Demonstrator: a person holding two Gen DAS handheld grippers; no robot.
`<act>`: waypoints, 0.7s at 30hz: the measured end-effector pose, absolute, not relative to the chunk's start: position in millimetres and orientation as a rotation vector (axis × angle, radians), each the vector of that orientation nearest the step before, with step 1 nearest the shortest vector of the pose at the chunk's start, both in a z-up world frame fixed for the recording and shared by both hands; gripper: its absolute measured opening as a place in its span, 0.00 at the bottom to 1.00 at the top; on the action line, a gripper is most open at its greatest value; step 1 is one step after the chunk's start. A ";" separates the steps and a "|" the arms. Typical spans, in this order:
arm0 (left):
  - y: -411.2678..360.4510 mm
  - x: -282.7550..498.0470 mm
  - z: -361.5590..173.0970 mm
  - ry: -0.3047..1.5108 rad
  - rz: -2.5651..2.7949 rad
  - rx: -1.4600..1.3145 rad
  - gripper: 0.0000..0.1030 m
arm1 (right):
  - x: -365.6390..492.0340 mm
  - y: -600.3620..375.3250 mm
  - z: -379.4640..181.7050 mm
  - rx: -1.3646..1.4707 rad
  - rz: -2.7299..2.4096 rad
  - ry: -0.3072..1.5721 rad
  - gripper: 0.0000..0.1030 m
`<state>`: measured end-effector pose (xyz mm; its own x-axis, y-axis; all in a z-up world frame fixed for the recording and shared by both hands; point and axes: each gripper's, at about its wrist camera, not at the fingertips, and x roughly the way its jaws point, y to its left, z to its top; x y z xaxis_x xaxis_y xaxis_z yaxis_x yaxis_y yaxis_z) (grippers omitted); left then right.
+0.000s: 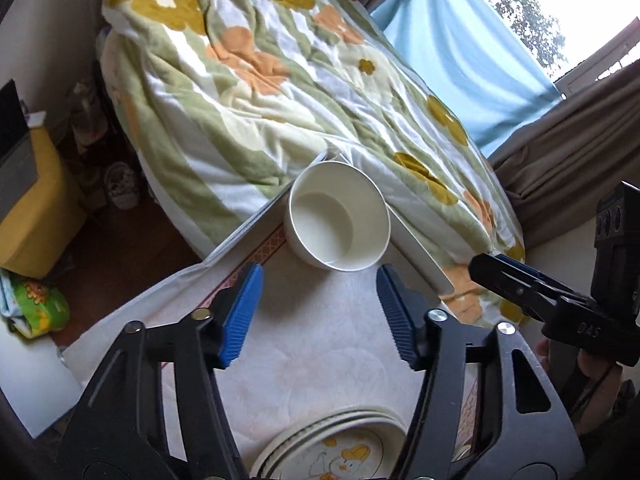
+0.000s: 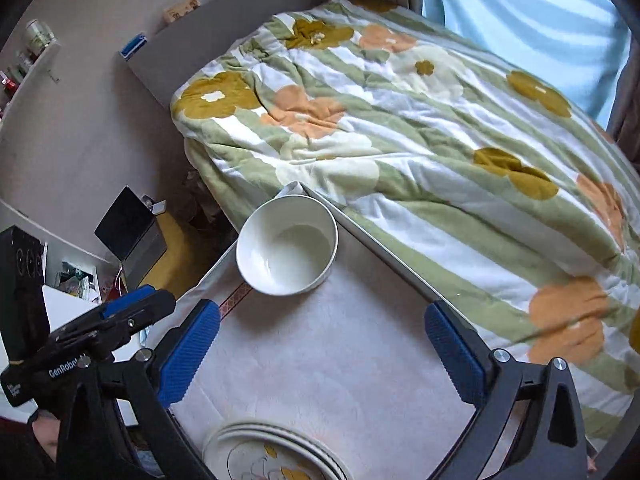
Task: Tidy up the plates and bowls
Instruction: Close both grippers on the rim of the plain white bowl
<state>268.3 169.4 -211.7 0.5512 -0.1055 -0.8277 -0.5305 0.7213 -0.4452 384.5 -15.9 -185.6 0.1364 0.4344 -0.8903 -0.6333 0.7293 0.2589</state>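
1. A white bowl (image 1: 338, 218) is seen standing upright and empty at the far corner of a small table (image 1: 320, 340), close to the table's far edge where the bed begins

2. A stack of plates (image 1: 332, 444) with a yellow cartoon print is seen at the near edge of the table, well apart from the bowl; how many plates are stacked cannot be told exactly, though several rims are visible

3. The left gripper (image 1: 320, 312) is held above the table between plates and bowl, its blue pads spread apart with nothing between them

4. The right gripper (image 2: 320, 356) is likewise held wide apart and empty, above the bare cloth, with the bowl ahead and slightly to its left

5. In the left wrist view the right gripper is seen to the right; in the right wrist view the left gripper appears at the near left, and there its fingers look close together, though its own camera shows a clear gap

6. The step in hand is judged to be a reach towards the bowl, with the plates apparently already gathered

7. The next move is judged to call for one pad to be placed inside the rim and one outside, and a firm pinch, since the smooth glazed wall may slip

8. A flowered quilt (image 2: 420, 140) lies on the bed beyond the table, a blue curtain (image 1: 452, 60) hangs at the far right
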 end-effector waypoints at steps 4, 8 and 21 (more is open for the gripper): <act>181.2 301.6 -249.5 1.013 0.260 -0.748 0.33 | 410.2 11.3 -238.0 -0.137 0.786 1.304 0.58; 188.2 325.2 -274.2 1.043 0.235 -0.747 0.27 | 423.5 24.2 -271.9 -0.078 0.773 1.334 0.49; 195.0 340.8 -293.3 1.077 0.261 -0.661 0.12 | 428.1 29.6 -301.5 -0.001 0.766 1.366 0.17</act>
